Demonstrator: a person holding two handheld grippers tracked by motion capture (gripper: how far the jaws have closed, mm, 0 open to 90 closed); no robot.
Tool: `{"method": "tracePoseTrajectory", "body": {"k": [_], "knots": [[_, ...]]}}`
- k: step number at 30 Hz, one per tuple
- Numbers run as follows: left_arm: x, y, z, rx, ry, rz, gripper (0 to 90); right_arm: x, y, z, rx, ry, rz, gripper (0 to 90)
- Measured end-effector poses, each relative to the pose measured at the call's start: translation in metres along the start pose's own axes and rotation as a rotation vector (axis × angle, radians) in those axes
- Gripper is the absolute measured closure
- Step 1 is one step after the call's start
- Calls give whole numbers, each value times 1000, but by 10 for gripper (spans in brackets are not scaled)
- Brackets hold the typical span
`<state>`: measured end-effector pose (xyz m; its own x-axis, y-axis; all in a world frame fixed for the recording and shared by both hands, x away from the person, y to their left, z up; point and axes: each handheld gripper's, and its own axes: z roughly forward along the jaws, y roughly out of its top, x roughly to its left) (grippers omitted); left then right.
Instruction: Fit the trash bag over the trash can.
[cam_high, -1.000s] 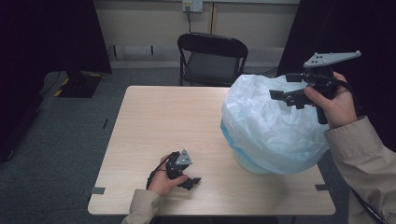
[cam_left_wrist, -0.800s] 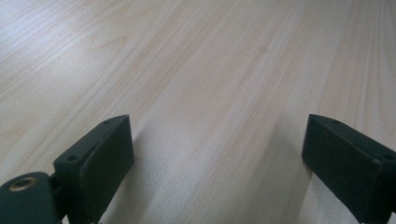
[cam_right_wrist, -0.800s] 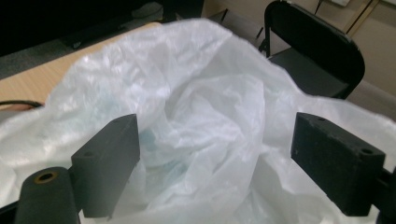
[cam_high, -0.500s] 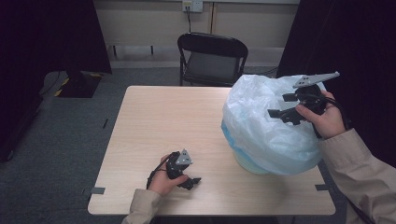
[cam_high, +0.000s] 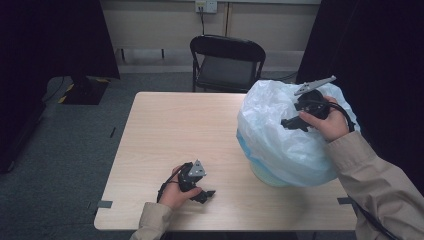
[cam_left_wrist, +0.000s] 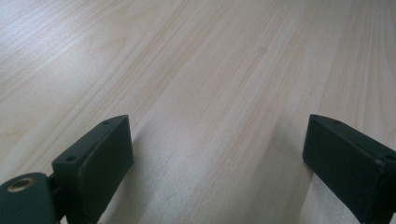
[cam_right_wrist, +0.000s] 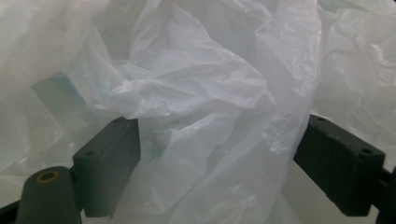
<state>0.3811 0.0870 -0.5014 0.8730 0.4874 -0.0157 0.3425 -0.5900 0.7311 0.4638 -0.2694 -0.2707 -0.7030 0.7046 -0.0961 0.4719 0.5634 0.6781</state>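
Right gripper (cam_high: 290, 123) jaws open against plastic bag (cam_high: 280, 145), contents hidden; left gripper (cam_high: 202, 192) open.

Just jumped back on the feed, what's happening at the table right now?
A person is working a thin white plastic bag draped over a pale blue-green bin on the light wooden table. The right tool is at the top of the bag with its jaws open around crumpled plastic, not closed on it. The left tool rests open on bare tabletop near the front edge, away from the bag. A black folding chair stands behind the table.
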Motion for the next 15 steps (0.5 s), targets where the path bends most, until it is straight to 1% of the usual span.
{"method": "tracePoseTrajectory", "body": {"k": [4, 8, 10, 12, 15], "knots": [[0, 0, 0, 1, 1, -1, 79, -3, -3, 7, 22, 6, 10, 153], [0, 0, 0, 1, 1, 0, 79, -4, -4, 8, 35, 6, 14, 151], [0, 0, 0, -1, 1, 0, 79, -4, -4, 8, 27, 9, 15, 152], [0, 0, 0, 0, 0, 0, 79, -5, -2, 3, 2, -3, 24, 155], [0, 0, 0, 1, 1, -1, 79, -5, 4, -11, -72, 0, 29, 154]]}}
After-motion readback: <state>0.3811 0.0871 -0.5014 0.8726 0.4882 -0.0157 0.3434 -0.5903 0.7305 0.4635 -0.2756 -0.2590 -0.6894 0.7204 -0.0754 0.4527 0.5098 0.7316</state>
